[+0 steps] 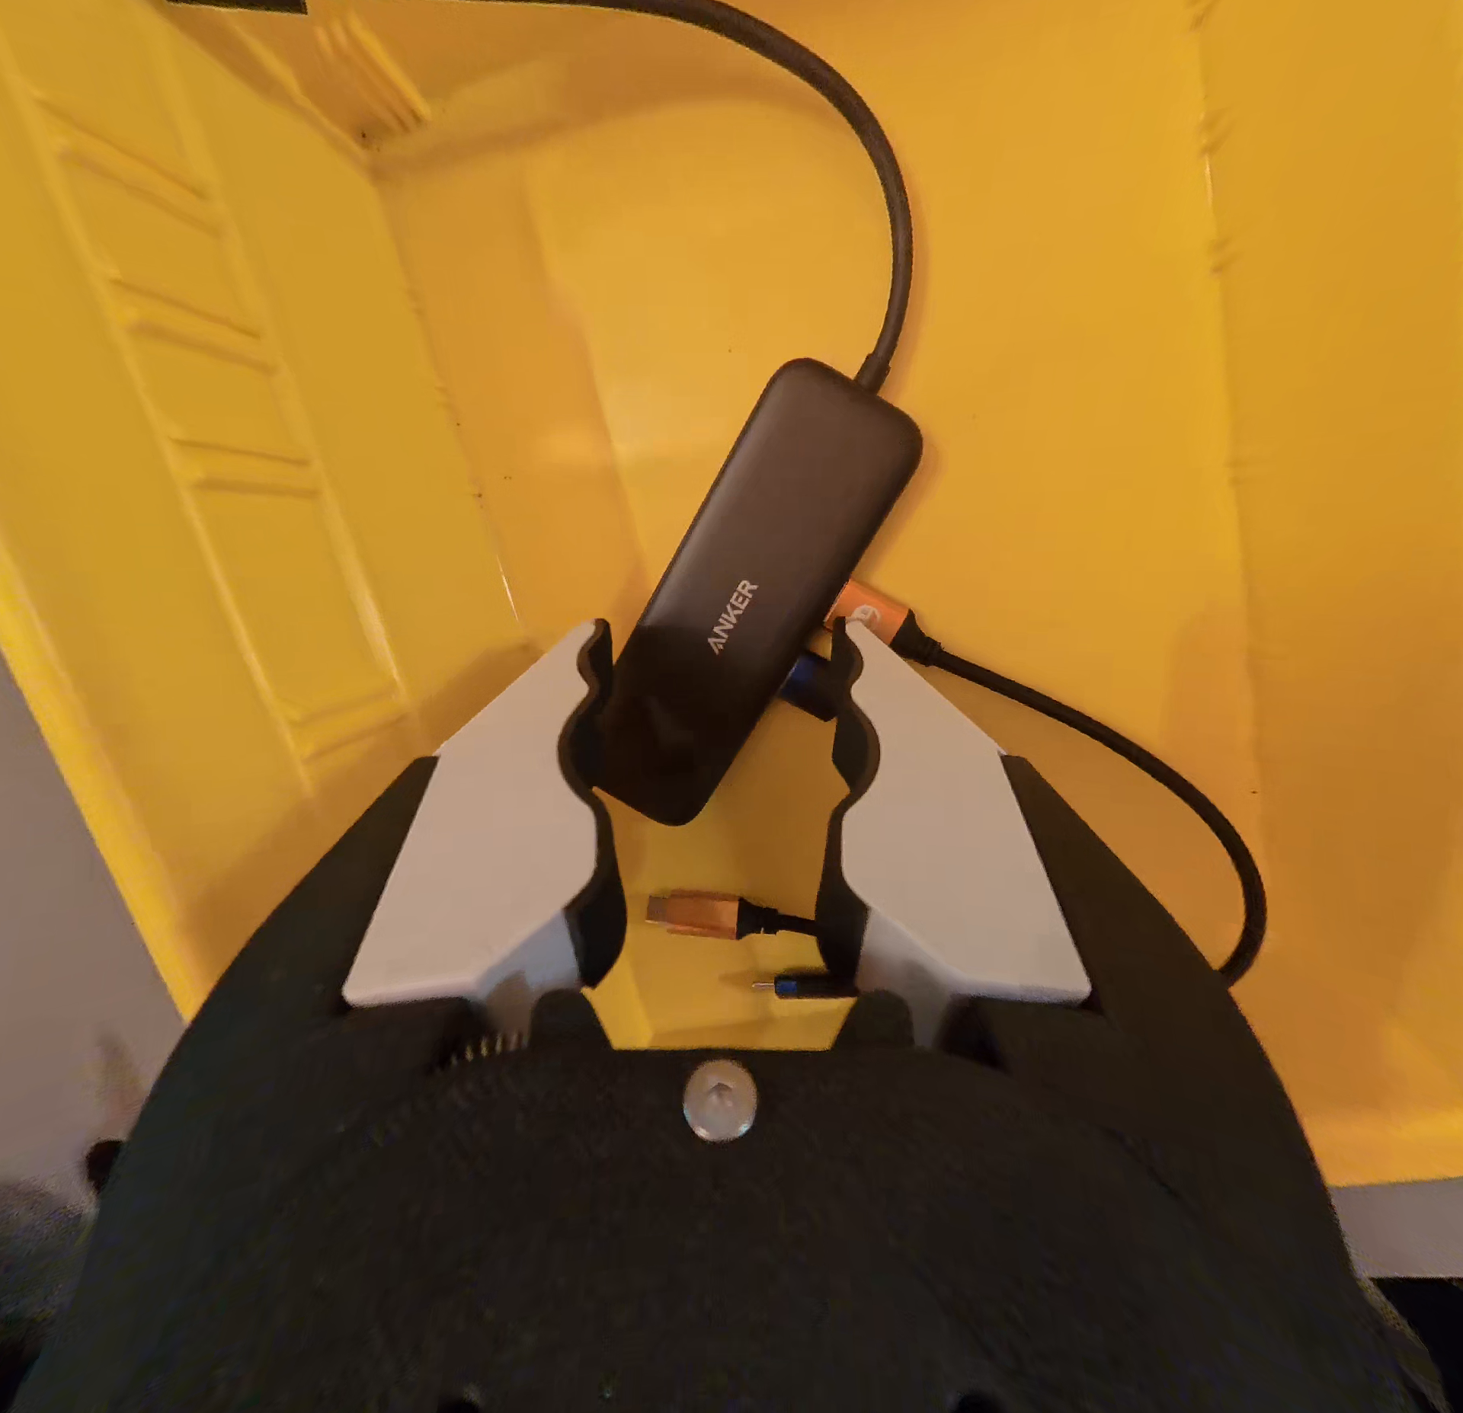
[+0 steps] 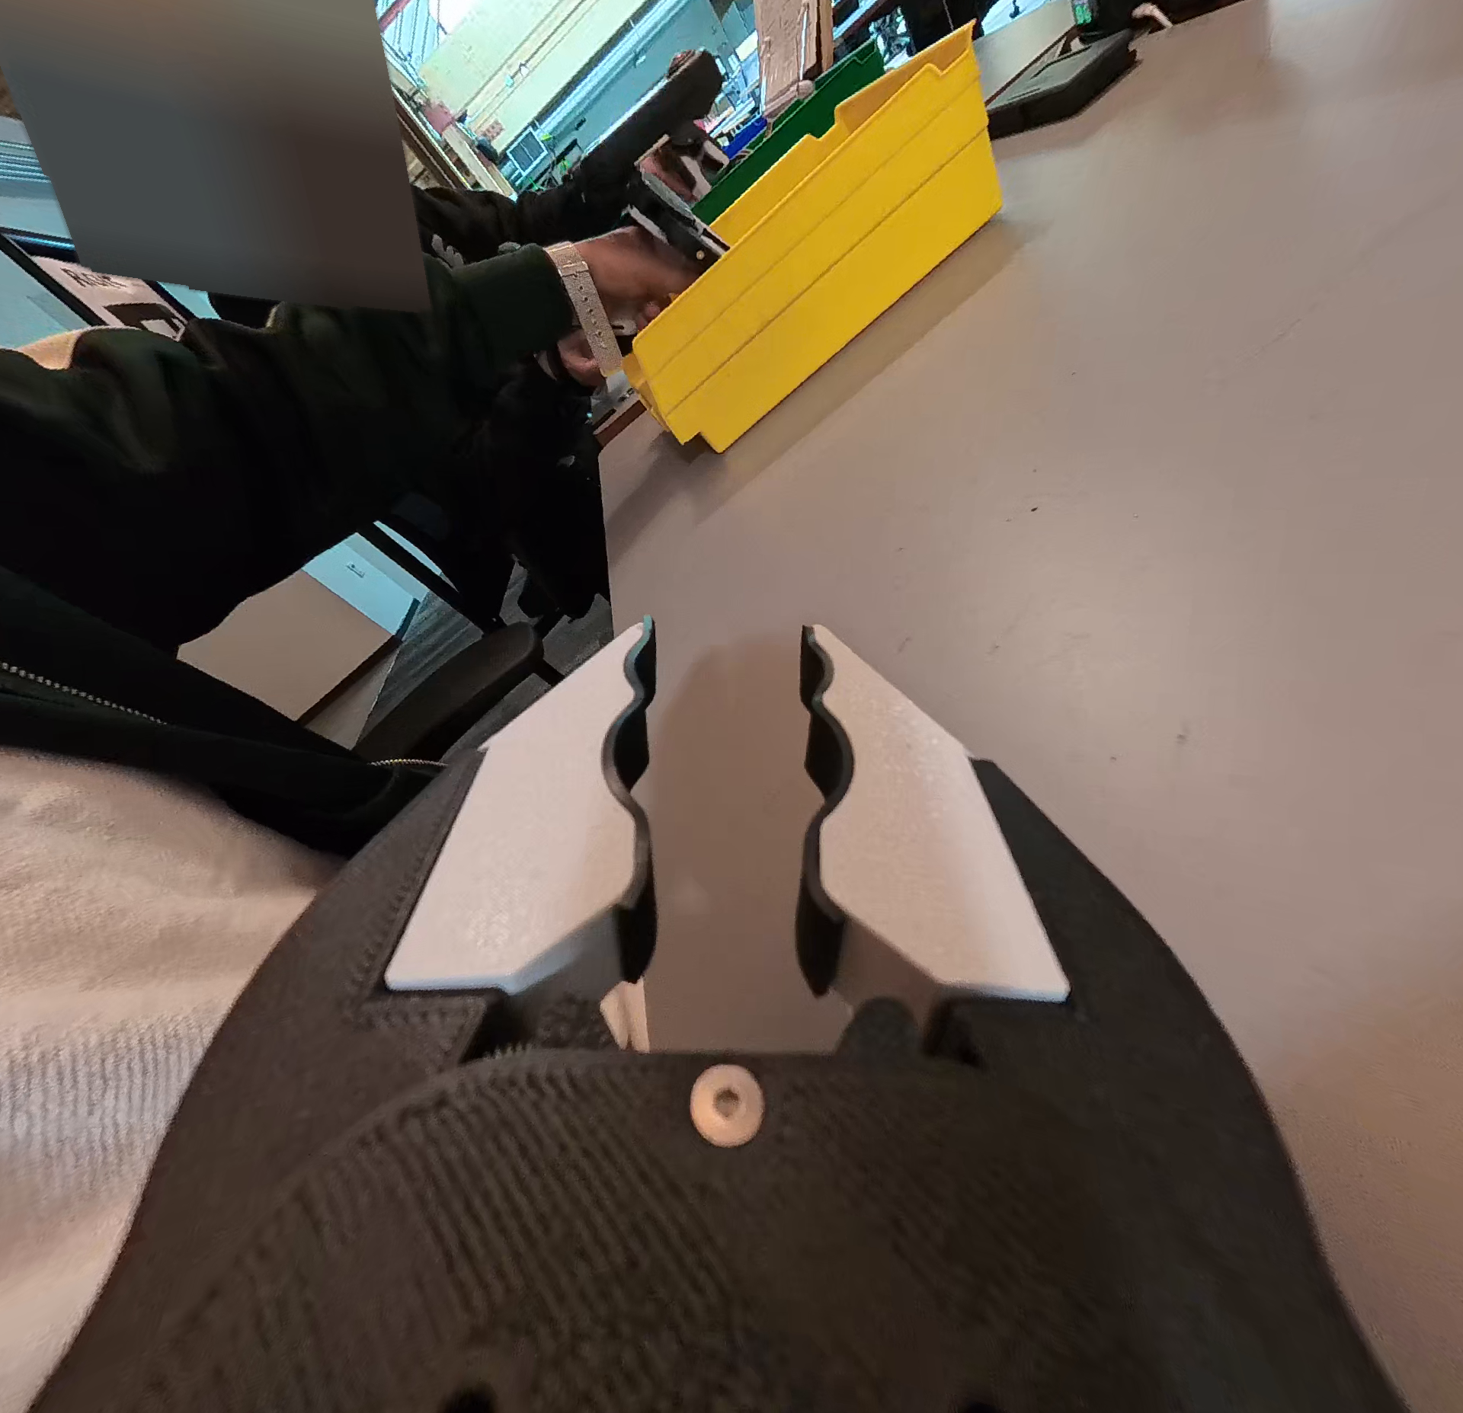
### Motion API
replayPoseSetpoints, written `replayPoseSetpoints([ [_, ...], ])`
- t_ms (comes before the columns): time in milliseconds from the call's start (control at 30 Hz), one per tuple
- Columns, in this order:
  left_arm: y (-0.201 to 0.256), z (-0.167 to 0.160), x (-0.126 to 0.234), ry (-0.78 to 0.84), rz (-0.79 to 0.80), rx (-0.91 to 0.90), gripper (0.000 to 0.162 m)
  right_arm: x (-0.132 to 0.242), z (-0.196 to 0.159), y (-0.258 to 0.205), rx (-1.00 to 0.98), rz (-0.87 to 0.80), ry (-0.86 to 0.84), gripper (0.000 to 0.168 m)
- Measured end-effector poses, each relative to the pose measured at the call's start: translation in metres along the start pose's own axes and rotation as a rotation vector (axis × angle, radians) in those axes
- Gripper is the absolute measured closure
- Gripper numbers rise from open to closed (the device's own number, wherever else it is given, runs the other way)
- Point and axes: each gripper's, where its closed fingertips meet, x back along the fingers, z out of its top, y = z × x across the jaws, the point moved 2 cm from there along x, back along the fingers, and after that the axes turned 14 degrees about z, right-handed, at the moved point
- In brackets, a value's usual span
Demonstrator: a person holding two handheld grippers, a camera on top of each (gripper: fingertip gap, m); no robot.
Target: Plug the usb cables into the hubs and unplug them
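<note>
In the left wrist view a black USB hub (image 1: pixel 760 576) lies slanted on the floor of a yellow bin (image 1: pixel 1029 267). An orange-ended plug (image 1: pixel 867 607) and a blue plug (image 1: pixel 807 675) sit in its right side. My left gripper (image 1: pixel 720 635) is open, its fingers on either side of the hub's near end; the left finger is at the hub's edge. A loose orange plug (image 1: pixel 697 912) and a small connector (image 1: pixel 792 987) lie on the floor between the fingers. My right gripper (image 2: pixel 728 635) is open and empty over the grey table (image 2: pixel 1108 584).
The hub's thick black lead (image 1: pixel 887 188) arcs up to a connector at the top left. The orange plug's cable (image 1: pixel 1172 789) loops right. In the right wrist view the bin (image 2: pixel 831 267) stands far off, with a person's hand (image 2: pixel 625 275) on the left gripper; a green bin (image 2: pixel 823 101) stands behind.
</note>
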Motion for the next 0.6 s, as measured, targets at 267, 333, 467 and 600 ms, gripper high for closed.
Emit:
replayPoseSetpoints([
  [267,0.014,0.009,0.007,0.023,-0.024,-0.033,0.108,0.0,0.001,0.001,-0.015,0.007,0.01,0.132],
  [333,0.002,0.013,0.012,0.041,0.047,-0.08,0.106,0.001,0.003,0.001,-0.012,0.006,0.022,0.133],
  [467,-0.009,0.011,0.013,0.006,0.063,-0.086,0.104,0.004,0.006,0.0,-0.011,0.012,0.04,0.134],
  [600,0.003,0.028,0.01,0.072,-0.07,0.099,0.102,0.002,0.004,0.0,-0.03,0.024,0.038,0.134],
])
